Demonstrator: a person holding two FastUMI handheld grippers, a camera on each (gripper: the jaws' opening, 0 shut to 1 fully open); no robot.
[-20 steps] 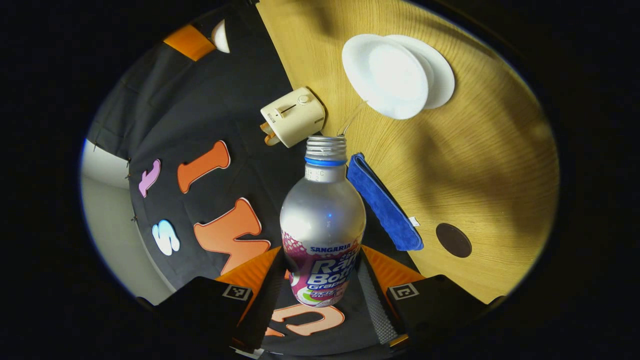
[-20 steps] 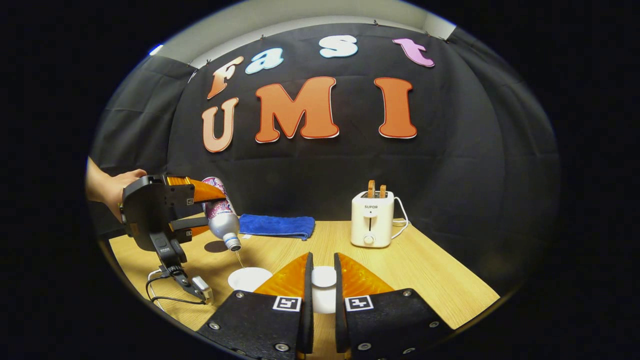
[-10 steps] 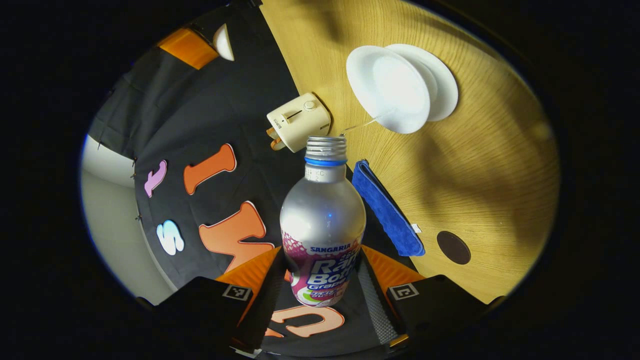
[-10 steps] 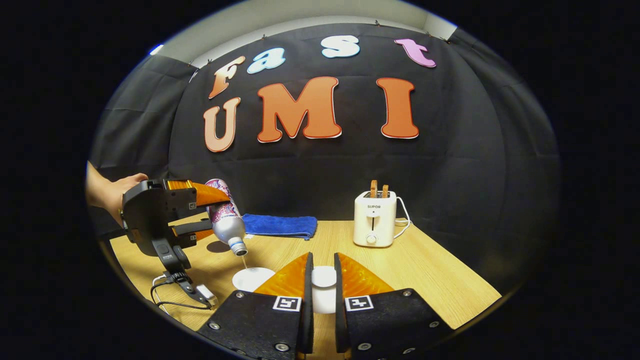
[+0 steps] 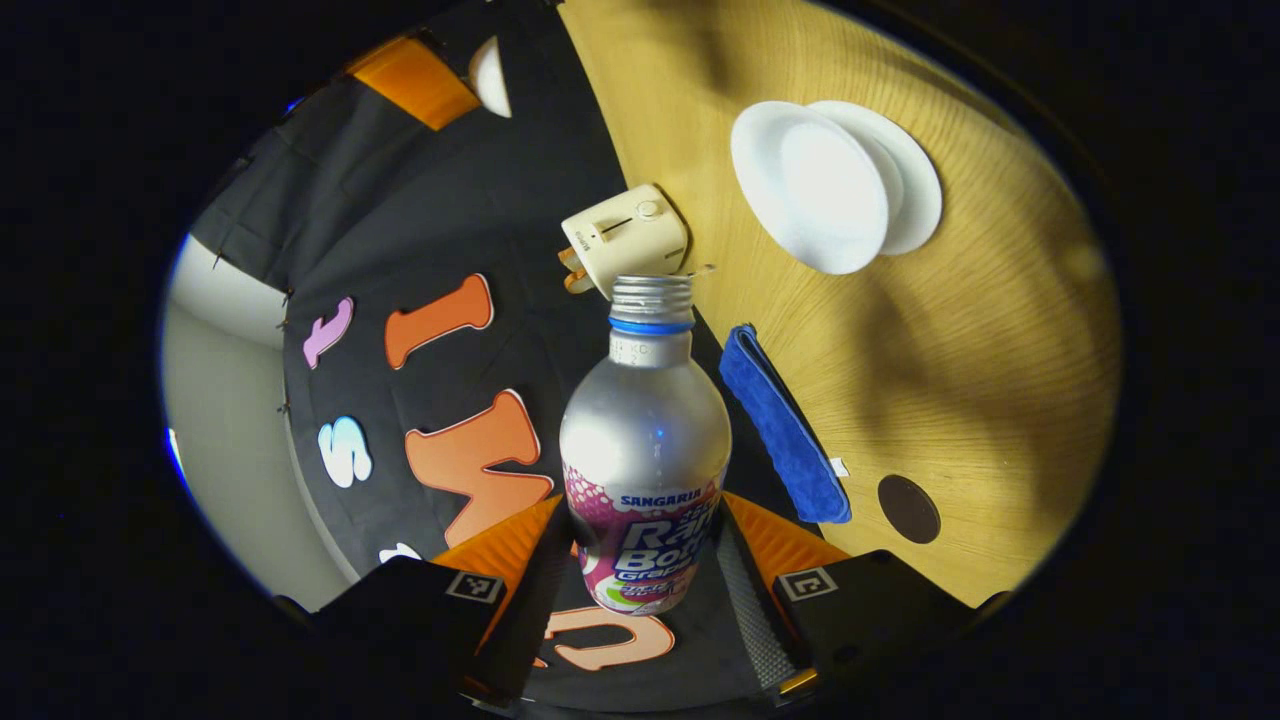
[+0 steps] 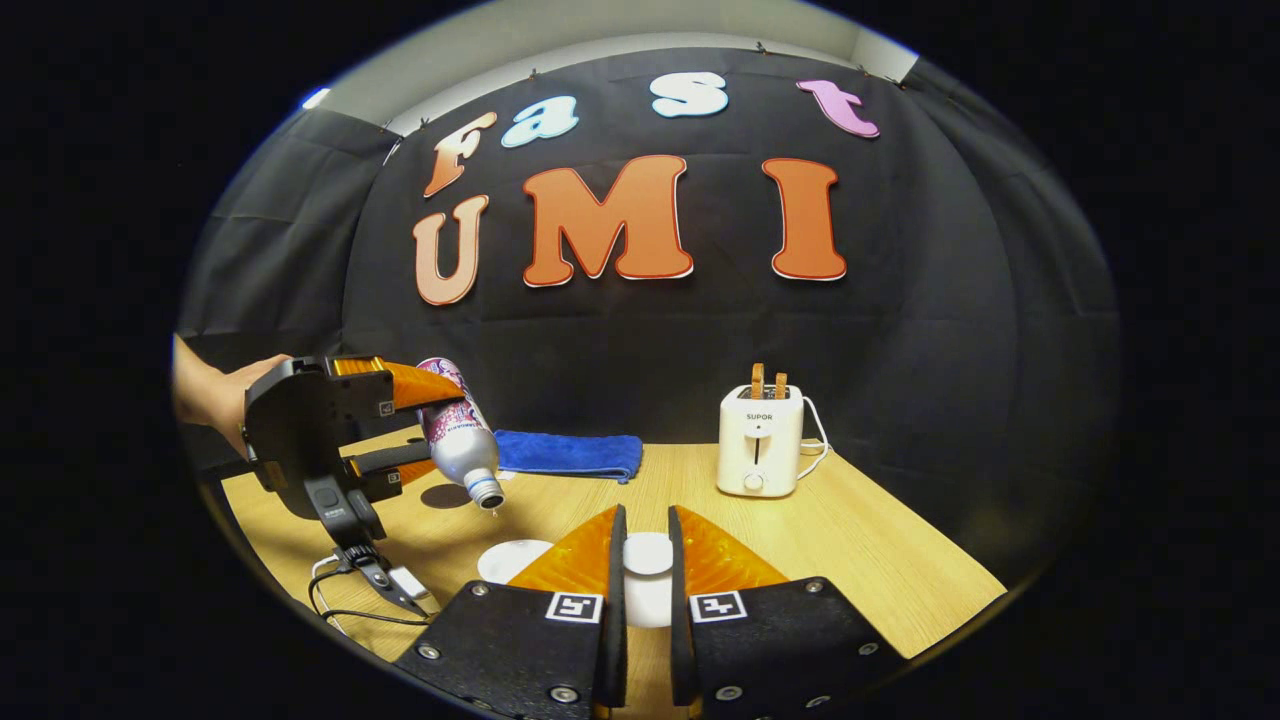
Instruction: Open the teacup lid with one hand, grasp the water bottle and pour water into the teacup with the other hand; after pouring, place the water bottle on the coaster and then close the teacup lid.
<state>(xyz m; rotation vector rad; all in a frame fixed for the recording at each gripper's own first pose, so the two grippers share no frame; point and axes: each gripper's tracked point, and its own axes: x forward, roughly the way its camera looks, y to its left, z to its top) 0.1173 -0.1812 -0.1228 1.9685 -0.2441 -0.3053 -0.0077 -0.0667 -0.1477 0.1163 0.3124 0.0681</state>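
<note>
While the left tool (image 5: 645,590) clamps both fingers on the lower body of the water bottle (image 5: 645,450), the bottle hangs tilted neck-down over the bench (image 6: 850,560), its uncapped mouth above and just to the toaster's far side of the open teacup (image 6: 512,560). In the right gripper view a drop seems to cling at the bottle's mouth (image 6: 488,494); whether liquid lies in the cup cannot be told from either view. In the left gripper view the white cup (image 5: 810,190) sits on a white saucer (image 5: 915,180), its inside pale and featureless.

The right tool (image 6: 645,575) is closed on the white teacup lid (image 6: 647,555), held above the bench close beside the cup. A hand (image 6: 215,395) grips the left tool's body at the edge of that view.

The round dark coaster (image 6: 445,495) lies bare on the bench beyond the cup, away from the toaster, partly behind the left tool. A folded blue cloth (image 6: 570,455) lies between coaster and toaster (image 6: 760,450), along the back wall. The cream toaster holds two slices and stands well apart from the cup, nothing between them.
</note>
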